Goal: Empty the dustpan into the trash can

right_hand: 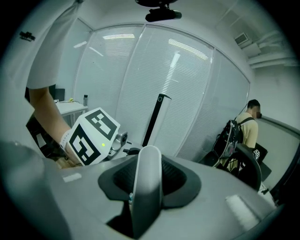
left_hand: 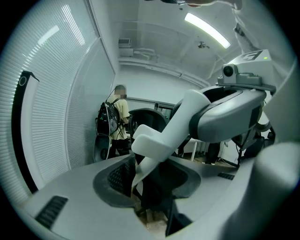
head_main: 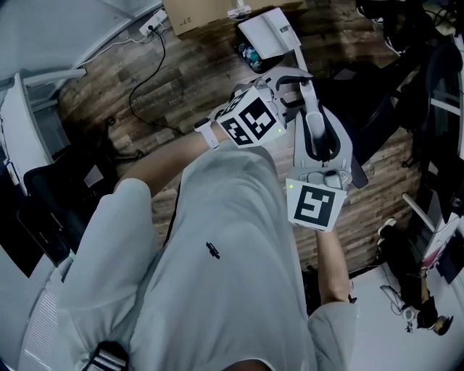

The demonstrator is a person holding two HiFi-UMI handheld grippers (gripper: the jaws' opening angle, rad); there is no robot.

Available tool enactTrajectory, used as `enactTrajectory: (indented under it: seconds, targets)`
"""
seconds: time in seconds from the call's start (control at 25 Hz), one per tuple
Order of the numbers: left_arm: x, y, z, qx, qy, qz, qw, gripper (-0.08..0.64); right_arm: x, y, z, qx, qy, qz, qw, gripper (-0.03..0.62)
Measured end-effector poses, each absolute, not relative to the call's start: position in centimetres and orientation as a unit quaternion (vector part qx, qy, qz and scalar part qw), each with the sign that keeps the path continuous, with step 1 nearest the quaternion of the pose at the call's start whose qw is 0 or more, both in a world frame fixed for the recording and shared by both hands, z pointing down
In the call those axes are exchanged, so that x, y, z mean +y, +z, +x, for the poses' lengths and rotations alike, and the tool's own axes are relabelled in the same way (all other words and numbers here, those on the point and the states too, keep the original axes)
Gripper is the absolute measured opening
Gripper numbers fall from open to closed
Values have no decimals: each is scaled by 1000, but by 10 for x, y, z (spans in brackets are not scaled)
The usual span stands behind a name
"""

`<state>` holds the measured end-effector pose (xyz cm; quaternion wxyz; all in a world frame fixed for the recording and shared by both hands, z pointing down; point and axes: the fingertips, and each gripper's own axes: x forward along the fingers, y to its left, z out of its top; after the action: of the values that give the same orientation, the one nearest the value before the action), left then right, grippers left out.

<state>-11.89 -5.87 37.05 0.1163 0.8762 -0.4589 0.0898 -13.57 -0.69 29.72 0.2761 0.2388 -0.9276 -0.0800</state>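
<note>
Your right gripper (head_main: 323,165) and left gripper (head_main: 280,88) both clamp the dustpan (head_main: 330,132); carry it directly over the trash can (head_main: 267,32) before tipping.

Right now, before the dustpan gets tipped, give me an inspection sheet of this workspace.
Surface: wooden floor; no table in view.
Job's things: dustpan held up in front of the person, not yet at the trash can, whose white lid looks raised; dustpan contents not visible.
Clutter: cardboard box beside the trash can; black chair at the left.
Grippers: left gripper shut on a white part of the dustpan; right gripper shut on its white handle.
Cables: black cable runs across the floor to a power strip.
Surroundings: blinds on a glass wall; a person with a backpack far off.
</note>
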Motion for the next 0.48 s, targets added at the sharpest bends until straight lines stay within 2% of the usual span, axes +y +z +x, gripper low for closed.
enactTrajectory:
  seconds: [0.48]
  targets:
    - [-61, 349, -63, -383, 101, 911, 115, 153, -19, 272, -86, -909, 10, 337, 246, 132]
